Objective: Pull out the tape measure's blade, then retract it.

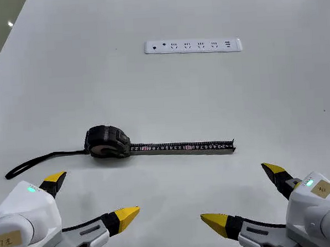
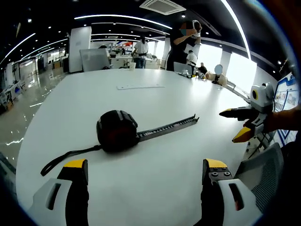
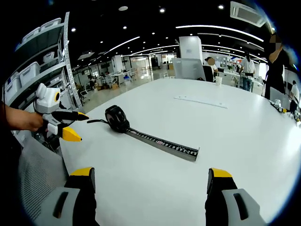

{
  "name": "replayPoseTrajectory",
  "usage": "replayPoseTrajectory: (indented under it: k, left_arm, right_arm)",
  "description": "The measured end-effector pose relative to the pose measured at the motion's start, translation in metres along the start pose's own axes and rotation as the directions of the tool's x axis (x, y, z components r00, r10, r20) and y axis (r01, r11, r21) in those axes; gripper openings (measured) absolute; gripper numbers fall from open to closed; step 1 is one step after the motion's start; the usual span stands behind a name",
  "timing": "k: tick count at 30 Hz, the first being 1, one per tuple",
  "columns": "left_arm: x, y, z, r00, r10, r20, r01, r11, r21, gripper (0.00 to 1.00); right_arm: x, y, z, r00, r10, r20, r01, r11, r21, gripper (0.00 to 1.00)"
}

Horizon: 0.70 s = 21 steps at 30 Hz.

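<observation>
While the tape measure (image 1: pixel 106 141) lies with blade (image 1: pixel 183 147) out, left gripper (image 1: pixel 97 193) and right gripper (image 1: pixel 236 191) gape wide; jaws empty.

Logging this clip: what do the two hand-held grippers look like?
The left hand-held gripper and right hand-held gripper match: white rounded housings, grey-and-black jaws with yellow tips. Each carries a small green light and a tan sticker with handwriting too small to read.

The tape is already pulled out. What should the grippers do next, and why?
Probably move the left hand-held gripper forward to grip the tape measure by its black case. Its blade already lies pulled out on the table, and that hand-held gripper is open, empty and nearest the case, so holding it likely comes before retracting.
</observation>
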<state>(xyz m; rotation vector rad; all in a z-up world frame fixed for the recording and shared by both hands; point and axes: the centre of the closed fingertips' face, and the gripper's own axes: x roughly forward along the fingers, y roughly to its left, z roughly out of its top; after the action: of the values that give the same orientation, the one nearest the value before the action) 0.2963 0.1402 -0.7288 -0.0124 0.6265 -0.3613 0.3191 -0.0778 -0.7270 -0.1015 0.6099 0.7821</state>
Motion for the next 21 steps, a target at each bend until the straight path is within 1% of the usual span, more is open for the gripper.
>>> replayPoseTrajectory:
  k: [3,5,6,7,8,10,12,16,21]
  left_arm:
    - [-0.001,0.0,0.002,0.9998,0.019,0.005,-0.019,1.0,0.009,0.99]
    - [-0.001,-0.001,0.003,0.9997,0.024,0.001,-0.024,1.0,0.002,0.99]
    - [-0.002,0.0,0.003,0.9993,0.037,-0.006,-0.037,0.999,-0.004,0.99]
    - [-0.002,-0.001,0.004,0.9992,0.039,-0.005,-0.039,0.999,-0.004,0.99]
    - [-0.003,0.0,0.004,0.9985,0.054,-0.007,-0.054,0.999,-0.003,0.99]
    - [-0.005,0.0,0.005,0.9981,0.062,-0.001,-0.062,0.998,0.001,0.99]
    - [-0.006,0.001,0.007,0.9972,0.075,0.004,-0.075,0.997,-0.001,0.99]
    - [-0.007,0.002,0.01,0.9963,0.086,0.005,-0.086,0.996,0.006,0.99]
    - [-0.009,0.0,0.014,0.9961,0.087,0.017,-0.087,0.996,-0.004,0.99]
  right_arm:
    - [0.0,0.003,0.004,0.9999,-0.01,0.001,0.01,1.0,-0.006,0.99]
    - [0.001,0.006,0.007,0.9999,-0.01,0.006,0.01,1.0,-0.004,0.99]
    - [0.001,0.008,0.008,0.9999,-0.011,0.007,0.011,1.0,0.002,0.99]
    - [0.001,0.009,0.009,0.9999,-0.012,0.008,0.012,1.0,0.004,0.99]
    - [0.001,0.01,0.01,0.9999,-0.013,0.01,0.013,1.0,0.004,0.99]
    - [0.001,0.011,0.012,0.9997,-0.02,0.011,0.02,1.0,0.005,0.99]
    - [0.001,0.013,0.013,0.9997,-0.018,0.017,0.018,1.0,0.025,0.99]
    - [0.0,0.014,0.016,0.9993,-0.025,0.027,0.024,0.999,0.034,0.99]
    - [-0.001,0.014,0.017,0.999,-0.034,0.027,0.033,0.999,0.042,0.99]
